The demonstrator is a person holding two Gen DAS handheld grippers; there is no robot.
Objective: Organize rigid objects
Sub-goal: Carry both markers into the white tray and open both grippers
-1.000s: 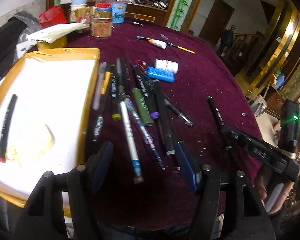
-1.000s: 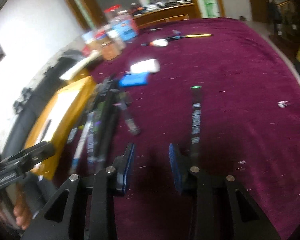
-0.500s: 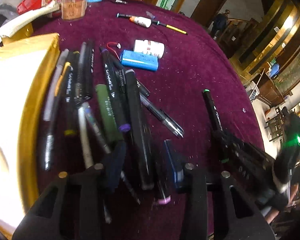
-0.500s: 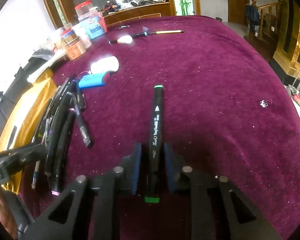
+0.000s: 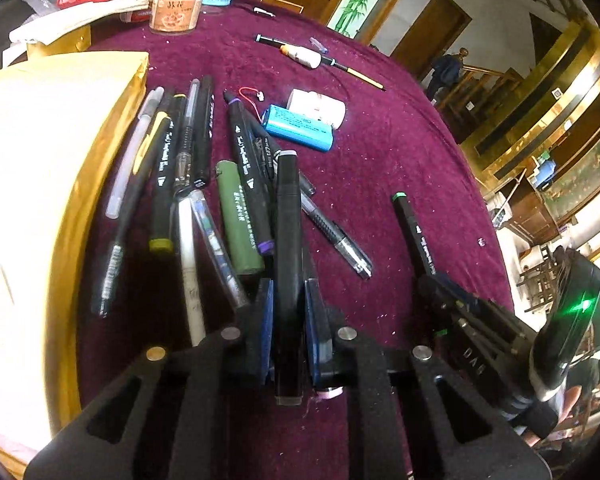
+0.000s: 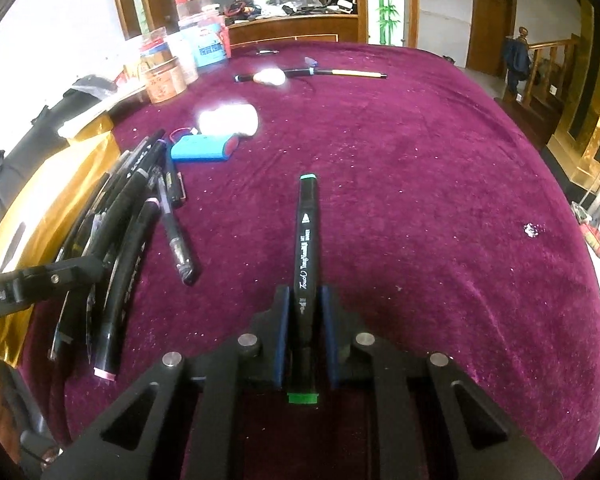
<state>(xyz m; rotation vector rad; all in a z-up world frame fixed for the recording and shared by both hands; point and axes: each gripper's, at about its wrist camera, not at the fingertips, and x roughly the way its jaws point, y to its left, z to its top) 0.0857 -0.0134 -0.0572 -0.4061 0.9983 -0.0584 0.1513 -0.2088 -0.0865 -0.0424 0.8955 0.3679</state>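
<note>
Two pickups are in hand at once. In the left wrist view the left hand-held gripper (image 5: 287, 312) is being closed on a black marker (image 5: 287, 216) at lower centre, the blue pads set against its sides near the lower end. In the right wrist view the right hand-held gripper (image 6: 305, 334) is likewise being closed, with the green-capped marker (image 6: 306, 248) between its pads at lower centre, lying alone on the counter (image 6: 440, 184).

Both grips sit near one end of a long barrel, so each marker is best lifted straight up and slowly, with the closing finished first; otherwise the far end may droop or swing. The left marker should be drawn clear before any sideways move, since it lies in the pen pile (image 5: 188, 184) at centre left, just beside a green marker (image 5: 239, 220) and a purple-capped marker (image 5: 249, 176).

The yellow box (image 5: 72, 184) along the left edge is judged the likely destination. A clear pen (image 5: 336, 236) lies between the two grips. The blue battery pack (image 5: 299, 128) and white bottle (image 5: 318, 105) are well apart at upper centre, out of the way.
</note>
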